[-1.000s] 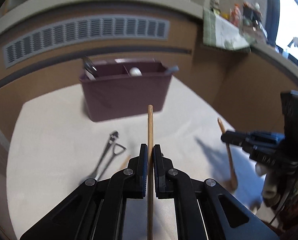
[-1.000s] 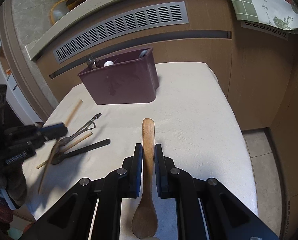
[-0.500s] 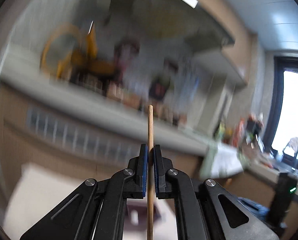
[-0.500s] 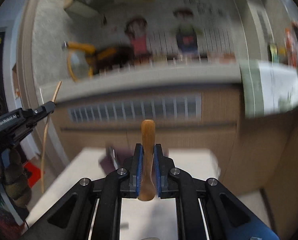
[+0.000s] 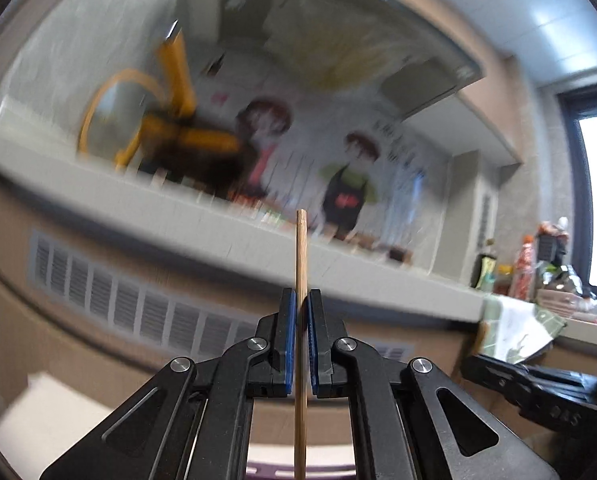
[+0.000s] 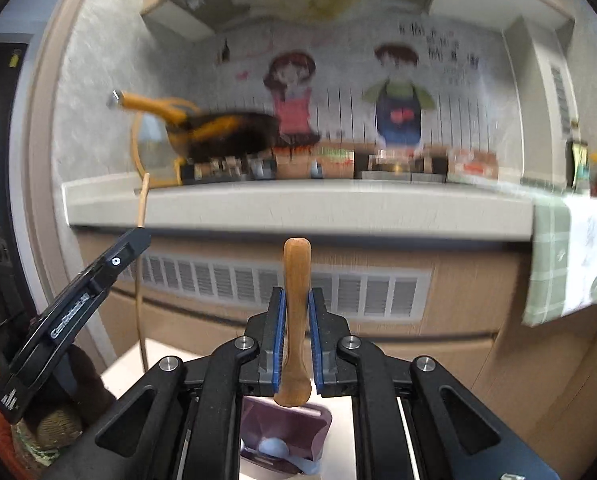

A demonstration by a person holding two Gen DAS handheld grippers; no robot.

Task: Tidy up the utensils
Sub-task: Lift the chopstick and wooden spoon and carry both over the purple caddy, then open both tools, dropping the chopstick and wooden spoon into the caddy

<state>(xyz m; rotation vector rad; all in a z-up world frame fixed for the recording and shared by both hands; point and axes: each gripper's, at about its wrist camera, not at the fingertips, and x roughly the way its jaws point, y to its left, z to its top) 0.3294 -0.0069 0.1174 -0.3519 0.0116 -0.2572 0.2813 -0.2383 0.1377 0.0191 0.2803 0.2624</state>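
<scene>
My left gripper (image 5: 301,300) is shut on a thin wooden chopstick (image 5: 301,248), held upright and raised; it also shows in the right wrist view (image 6: 138,236) at the left with the chopstick (image 6: 141,204). My right gripper (image 6: 296,300) is shut on the handle of a wooden spoon (image 6: 296,280), upright, above the purple utensil caddy (image 6: 286,432) on the white table (image 6: 130,368). A pale blue spoon (image 6: 274,450) lies in the caddy. The caddy's rim (image 5: 266,471) shows under the left gripper. The right gripper (image 5: 538,392) shows at the right of the left wrist view.
A grey counter (image 6: 298,208) with a vented panel (image 6: 282,284) runs behind the table. Pans, boxes and bottles stand on it. A green checked cloth (image 6: 566,256) hangs over its right end. The wall behind has a cartoon mural.
Both grippers have lifted and tilted up from the table with their utensils, so the views swung from the tabletop to the counter and wall. Both now hover over the caddy.
</scene>
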